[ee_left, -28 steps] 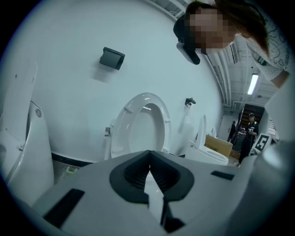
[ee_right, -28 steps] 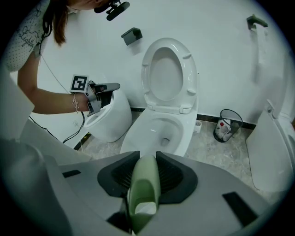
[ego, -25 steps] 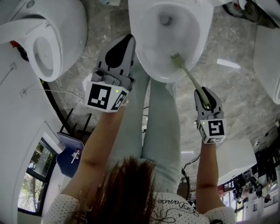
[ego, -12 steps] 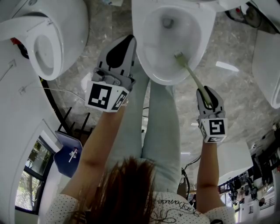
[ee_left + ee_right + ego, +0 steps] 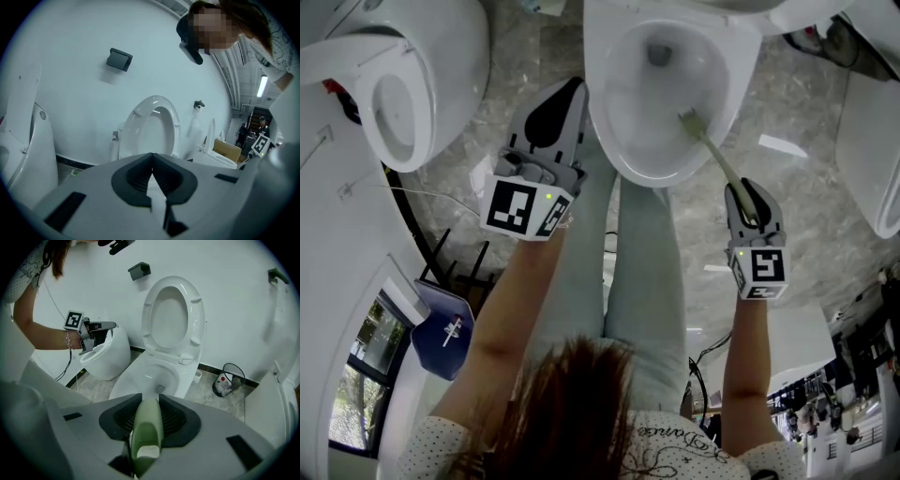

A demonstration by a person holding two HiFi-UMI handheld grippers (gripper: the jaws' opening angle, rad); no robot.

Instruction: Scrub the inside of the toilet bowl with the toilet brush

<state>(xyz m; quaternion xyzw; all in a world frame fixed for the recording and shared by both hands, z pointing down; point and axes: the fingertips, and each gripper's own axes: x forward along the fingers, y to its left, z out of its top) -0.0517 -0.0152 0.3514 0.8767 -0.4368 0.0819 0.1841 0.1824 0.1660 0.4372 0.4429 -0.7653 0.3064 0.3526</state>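
Observation:
The white toilet bowl [image 5: 661,94] lies open at the top middle of the head view, its seat and lid [image 5: 173,315] raised against the wall. A toilet brush with a pale green handle [image 5: 717,155] reaches into it, its head [image 5: 688,119] against the bowl's right inner wall. My right gripper [image 5: 742,192] is shut on the handle's end [image 5: 147,437], below and right of the bowl. My left gripper [image 5: 573,86] hangs beside the bowl's left rim, shut with nothing in it [image 5: 151,158].
A second white toilet [image 5: 403,84] stands at the left and another white fixture [image 5: 872,141] at the right. A wire waste bin [image 5: 228,379] sits by the wall right of the bowl. The person's legs [image 5: 642,272] stand just before the bowl; cables [image 5: 412,225] trail on the left floor.
The brush head has slid slightly toward the bowl's right wall, and my right gripper has shifted a little right with it. The left gripper has stayed in place.

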